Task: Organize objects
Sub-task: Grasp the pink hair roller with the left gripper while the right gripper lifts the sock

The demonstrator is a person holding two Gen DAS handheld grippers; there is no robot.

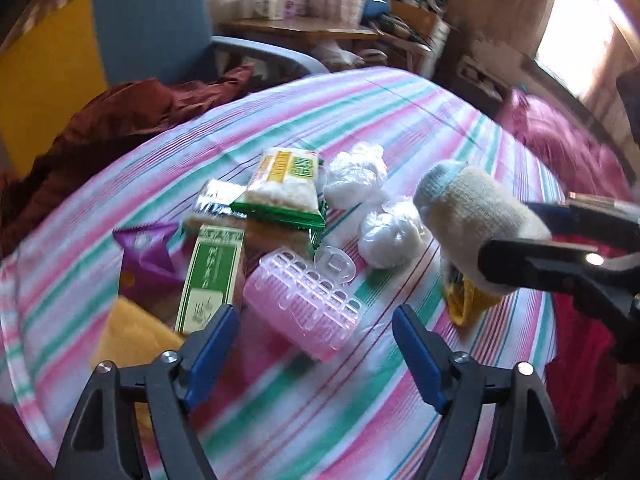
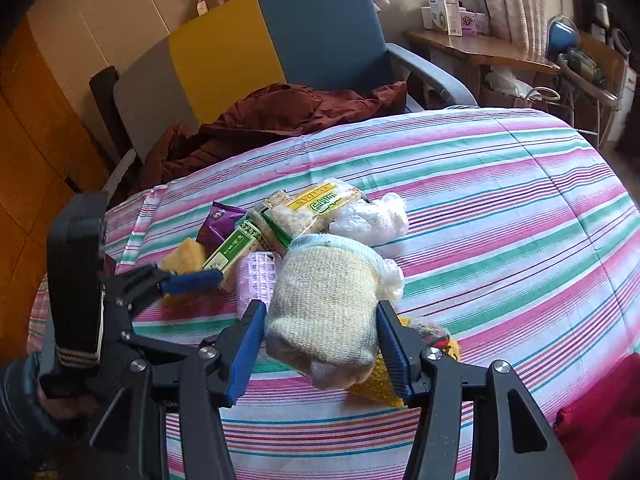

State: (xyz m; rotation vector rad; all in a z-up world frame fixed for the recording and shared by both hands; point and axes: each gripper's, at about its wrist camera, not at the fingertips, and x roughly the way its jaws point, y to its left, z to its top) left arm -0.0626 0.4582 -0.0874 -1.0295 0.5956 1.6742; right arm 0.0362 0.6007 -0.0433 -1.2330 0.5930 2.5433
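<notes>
My right gripper (image 2: 320, 320) is shut on a rolled beige sock with a light blue cuff (image 2: 326, 300), held just above a yellow net item (image 2: 378, 386). In the left wrist view the sock (image 1: 476, 212) shows at the right in the right gripper's black jaws. My left gripper (image 1: 316, 344) stands open with nothing between its blue pads (image 1: 212, 348). Just ahead of it lies a pink hair roller (image 1: 304, 304). Beyond are a green box (image 1: 212, 276), a green snack packet (image 1: 280, 188), a purple packet (image 1: 144, 248) and two white plastic-wrapped bundles (image 1: 356, 176).
Everything lies on a pink, green and white striped bedspread (image 2: 500, 208). A yellow sponge (image 1: 132, 332) sits at the pile's left. A dark red garment (image 2: 280, 116) is heaped on a blue and yellow chair (image 2: 320, 28) behind. A wooden desk (image 2: 480, 50) stands far right, and red cloth (image 2: 600, 420) lies near right.
</notes>
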